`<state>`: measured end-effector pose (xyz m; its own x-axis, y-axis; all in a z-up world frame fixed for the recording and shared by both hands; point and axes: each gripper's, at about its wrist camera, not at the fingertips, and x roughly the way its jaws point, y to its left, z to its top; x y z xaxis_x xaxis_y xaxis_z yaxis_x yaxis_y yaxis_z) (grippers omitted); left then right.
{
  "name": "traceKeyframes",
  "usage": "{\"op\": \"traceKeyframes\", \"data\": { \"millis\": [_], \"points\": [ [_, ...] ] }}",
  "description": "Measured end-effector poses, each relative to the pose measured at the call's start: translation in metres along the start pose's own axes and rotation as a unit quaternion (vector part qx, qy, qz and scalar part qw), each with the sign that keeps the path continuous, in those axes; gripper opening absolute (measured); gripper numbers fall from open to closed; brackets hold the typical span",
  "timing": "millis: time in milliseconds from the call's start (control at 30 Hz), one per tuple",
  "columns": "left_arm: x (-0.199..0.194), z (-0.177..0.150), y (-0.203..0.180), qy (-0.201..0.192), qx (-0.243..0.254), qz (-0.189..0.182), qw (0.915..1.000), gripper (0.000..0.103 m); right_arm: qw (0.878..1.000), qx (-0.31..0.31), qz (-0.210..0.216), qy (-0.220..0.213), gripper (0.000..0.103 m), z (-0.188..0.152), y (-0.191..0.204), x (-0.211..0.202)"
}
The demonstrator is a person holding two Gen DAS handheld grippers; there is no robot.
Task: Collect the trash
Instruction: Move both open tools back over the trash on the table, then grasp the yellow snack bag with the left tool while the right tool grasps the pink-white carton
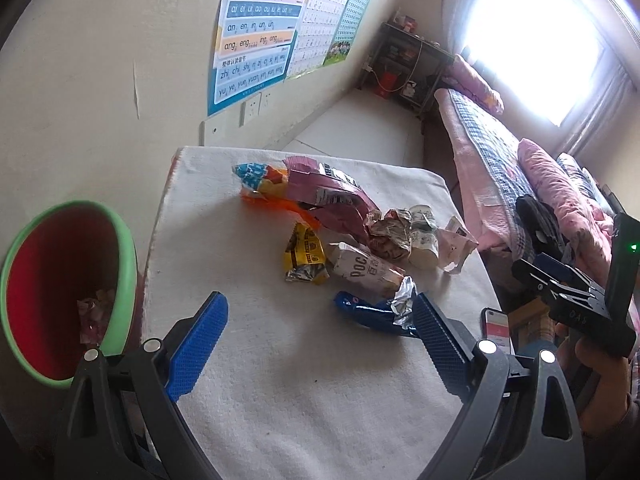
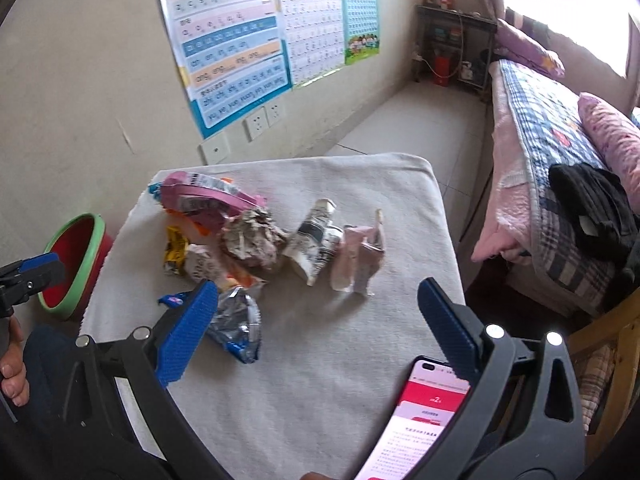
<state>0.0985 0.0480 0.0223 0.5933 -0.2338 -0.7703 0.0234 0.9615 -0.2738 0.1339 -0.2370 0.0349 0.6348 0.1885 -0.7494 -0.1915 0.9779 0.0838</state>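
Several crumpled snack wrappers lie on a white-clothed table: a pink bag, a yellow wrapper, a Pocky box, a blue foil wrapper, a crumpled paper ball and a pink pouch. A red bin with a green rim stands left of the table with some trash inside. My left gripper is open and empty over the near table, its right finger beside the blue wrapper. My right gripper is open and empty above the table, near the pile.
A phone with a red screen lies at the table's near right corner. A bed with pink and checked quilts stands to the right. Posters and wall sockets are behind the table. A dark shelf stands at the far wall.
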Motion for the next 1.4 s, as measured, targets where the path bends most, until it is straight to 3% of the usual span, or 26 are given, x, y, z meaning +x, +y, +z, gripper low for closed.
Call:
{"op": "traceKeyframes", "data": {
  "millis": [567, 733, 833, 1100, 1300, 1400],
  "points": [
    [0.078, 0.025, 0.01, 0.046, 0.0, 0.016, 0.9988, 0.089, 0.997, 0.038, -0.034, 0.063, 0.098, 0.004, -0.041, 0.083],
    [0.108, 0.038, 0.017, 0.057, -0.024, 0.017, 0.998, 0.088, 0.995, 0.047, -0.041, 0.072, 0.089, 0.008, -0.044, 0.097],
    [0.127, 0.042, 0.019, 0.075, -0.031, 0.02, 0.9965, 0.079, 0.995, 0.048, -0.04, 0.077, 0.086, 0.009, -0.044, 0.103],
    [0.154, 0.047, 0.022, 0.091, -0.047, 0.018, 0.9946, 0.079, 0.994, 0.047, -0.042, 0.084, 0.083, 0.013, -0.044, 0.117],
    [0.175, 0.049, 0.024, 0.112, -0.052, 0.019, 0.9921, 0.059, 0.993, 0.052, -0.039, 0.099, 0.073, 0.013, -0.045, 0.13],
    [0.183, 0.044, 0.022, 0.125, -0.04, 0.017, 0.9912, 0.051, 0.993, 0.046, -0.038, 0.105, 0.062, 0.014, -0.042, 0.135]
  ]
}}
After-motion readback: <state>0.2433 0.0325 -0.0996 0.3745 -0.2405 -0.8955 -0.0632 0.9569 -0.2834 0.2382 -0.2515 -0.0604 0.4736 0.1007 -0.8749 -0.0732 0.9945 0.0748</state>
